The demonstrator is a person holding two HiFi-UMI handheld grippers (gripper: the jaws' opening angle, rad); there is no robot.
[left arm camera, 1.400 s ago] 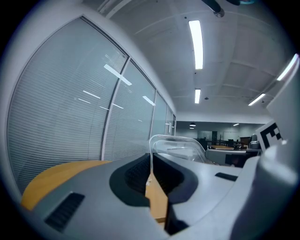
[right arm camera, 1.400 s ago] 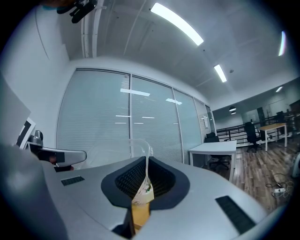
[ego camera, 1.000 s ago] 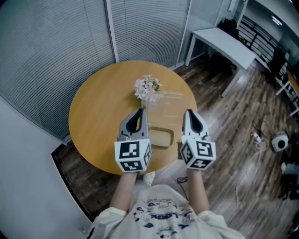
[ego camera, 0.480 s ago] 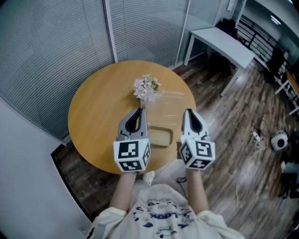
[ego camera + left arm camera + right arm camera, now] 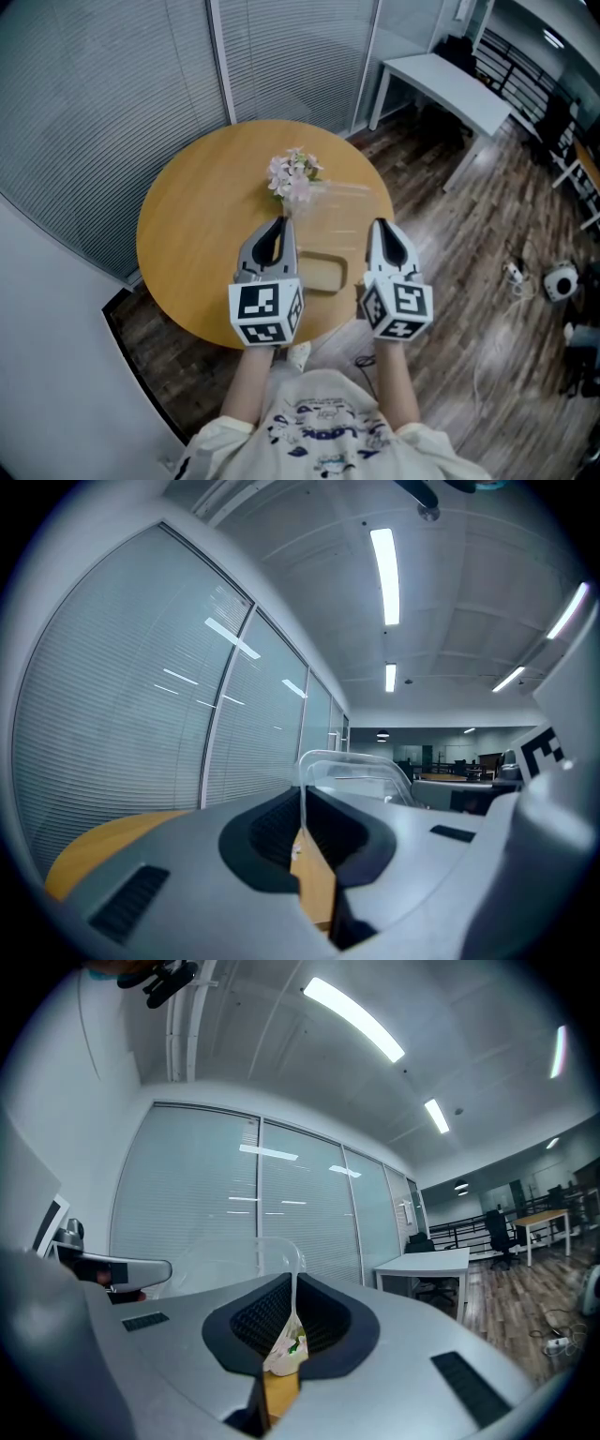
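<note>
Clear plastic cover (image 5: pixel 339 204) beside the flowers (image 5: pixel 294 177): left gripper (image 5: pixel 278 225) and right gripper (image 5: pixel 380 227) clamp its thin rim (a slight hold); uneven pull could drop it onto them.

My head view looks steeply down from well above the round table (image 5: pixel 187 234), with the left gripper (image 5: pixel 277 227) and right gripper (image 5: pixel 380 228) low in frame. Each gripper view sits close behind its own jaws, tilted up toward the ceiling. All three views share the blinded glass wall (image 5: pixel 122 696), the tabletop and the clear plastic (image 5: pixel 352 766) pinched in both grippers.
</note>
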